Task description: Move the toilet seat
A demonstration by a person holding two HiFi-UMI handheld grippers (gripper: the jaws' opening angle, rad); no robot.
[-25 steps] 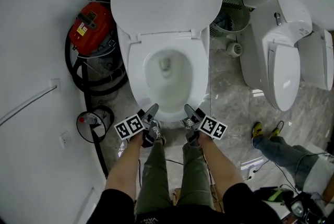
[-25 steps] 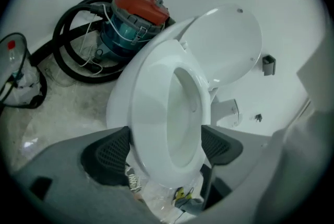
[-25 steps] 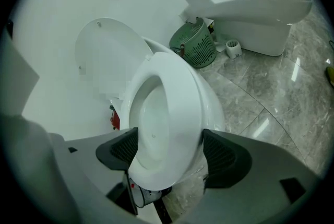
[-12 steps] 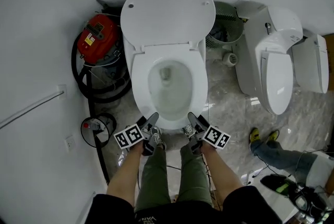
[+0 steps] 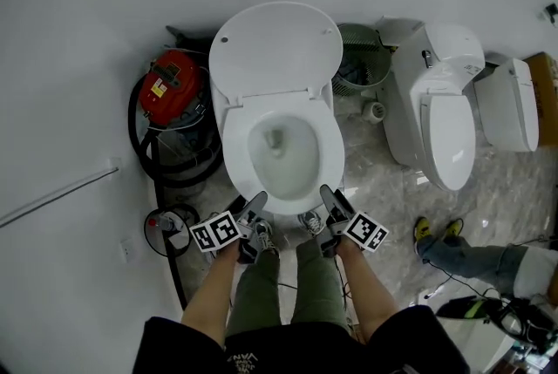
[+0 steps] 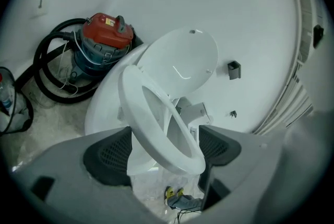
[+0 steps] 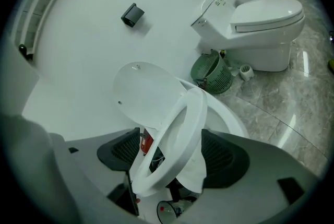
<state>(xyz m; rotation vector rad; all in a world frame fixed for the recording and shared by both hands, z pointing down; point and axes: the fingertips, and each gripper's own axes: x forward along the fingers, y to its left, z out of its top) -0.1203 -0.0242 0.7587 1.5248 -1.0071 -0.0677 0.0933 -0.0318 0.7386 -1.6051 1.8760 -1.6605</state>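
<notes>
**No wording legible anywhere**

The red vacuum cleaner [image 5: 179, 71] carries a yellow label [image 5: 159, 89] on its lid, with print too small to read. The cubes on the left gripper [image 5: 255, 207] and right gripper [image 5: 330, 202] bear black-and-white square code markers, no letters. White lettering on the person's dark waistband [image 5: 245, 358] is too blurred to make out. A small tag [image 7: 216, 2] on the second toilet's tank [image 7: 209, 24] is equally illegible.

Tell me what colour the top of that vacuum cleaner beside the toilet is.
The vacuum cleaner's top is red; clearest in the left gripper view.

white oval ring-shaped toilet seat [image 5: 234, 150]
</notes>
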